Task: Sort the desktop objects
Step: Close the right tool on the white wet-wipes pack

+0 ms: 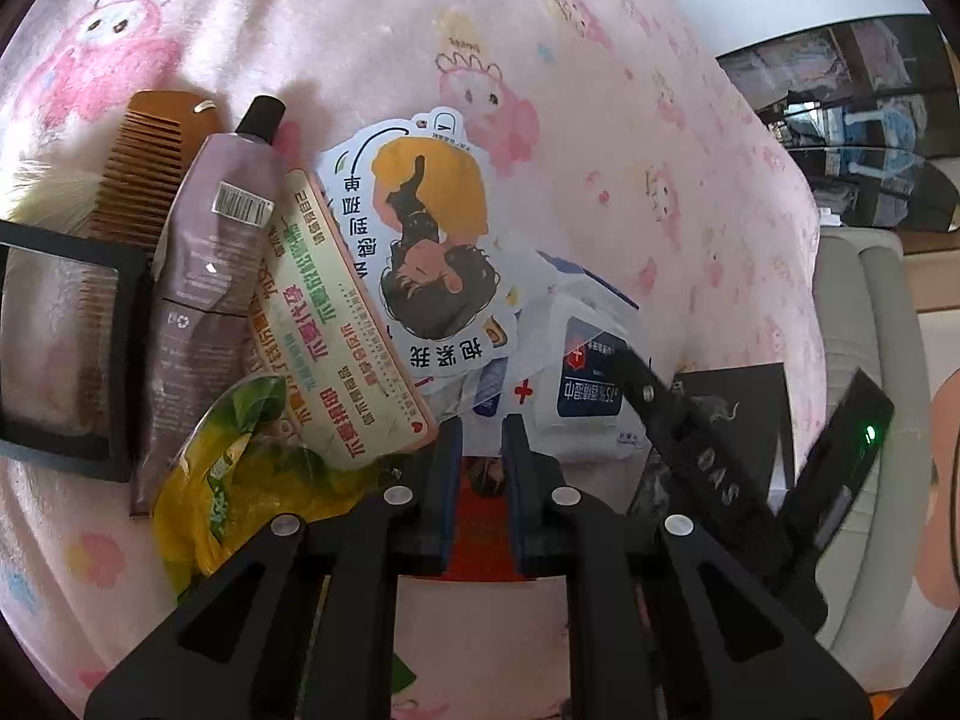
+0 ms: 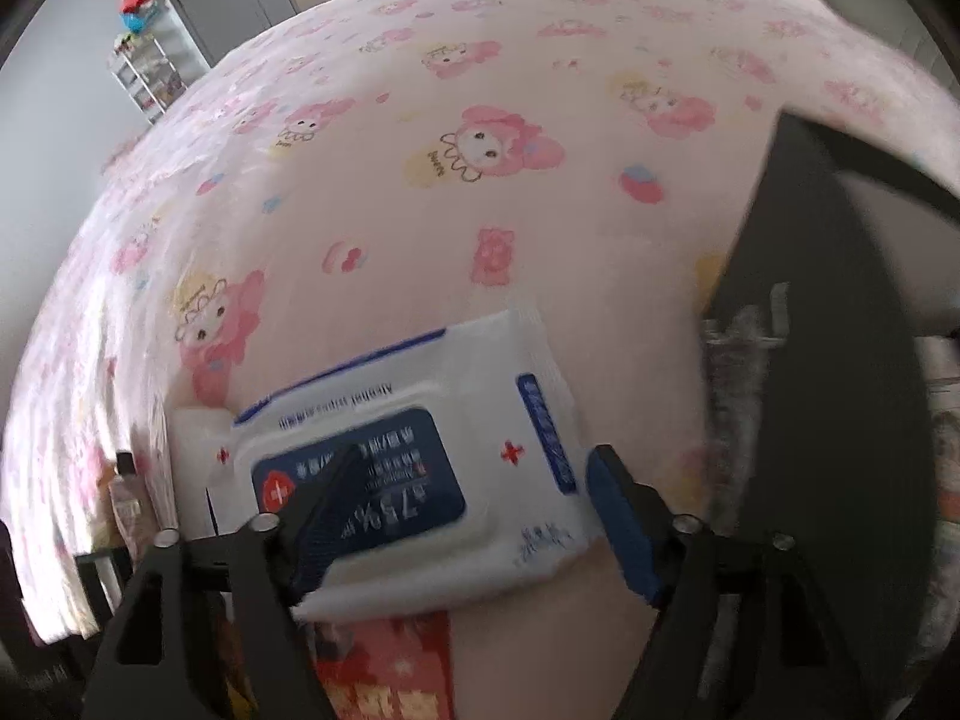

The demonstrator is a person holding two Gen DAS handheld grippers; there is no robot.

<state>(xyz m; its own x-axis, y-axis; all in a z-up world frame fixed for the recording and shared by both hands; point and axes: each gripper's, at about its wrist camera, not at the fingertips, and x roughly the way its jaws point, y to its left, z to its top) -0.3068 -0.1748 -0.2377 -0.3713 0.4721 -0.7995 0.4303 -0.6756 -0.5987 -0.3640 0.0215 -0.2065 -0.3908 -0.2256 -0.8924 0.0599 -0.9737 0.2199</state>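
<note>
My left gripper (image 1: 483, 426) hovers low over a pile on the pink bed cover (image 1: 600, 120); its jaws stand a narrow gap apart, and a red packet (image 1: 486, 516) shows through the gap beneath them. The pile holds a wooden comb (image 1: 141, 174), a purple tube (image 1: 204, 276), a pink-edged card (image 1: 342, 324), a cartoon cut-out card (image 1: 420, 228), a yellow-green bag (image 1: 240, 468) and a white-blue wipes pack (image 1: 585, 384). My right gripper (image 2: 474, 462) straddles the wipes pack (image 2: 420, 456) with wide jaws. Its left finger (image 2: 324, 510) overlaps the pack; the right pad sits at the pack's edge.
A black-framed box (image 1: 60, 348) lies left of the tube. A large black flat object (image 2: 840, 360) stands close at the right. The red packet (image 2: 384, 672) pokes out under the wipes. A white shelf rack (image 2: 144, 66) stands beyond the bed, and a grey cushion edge (image 1: 870, 312) borders it.
</note>
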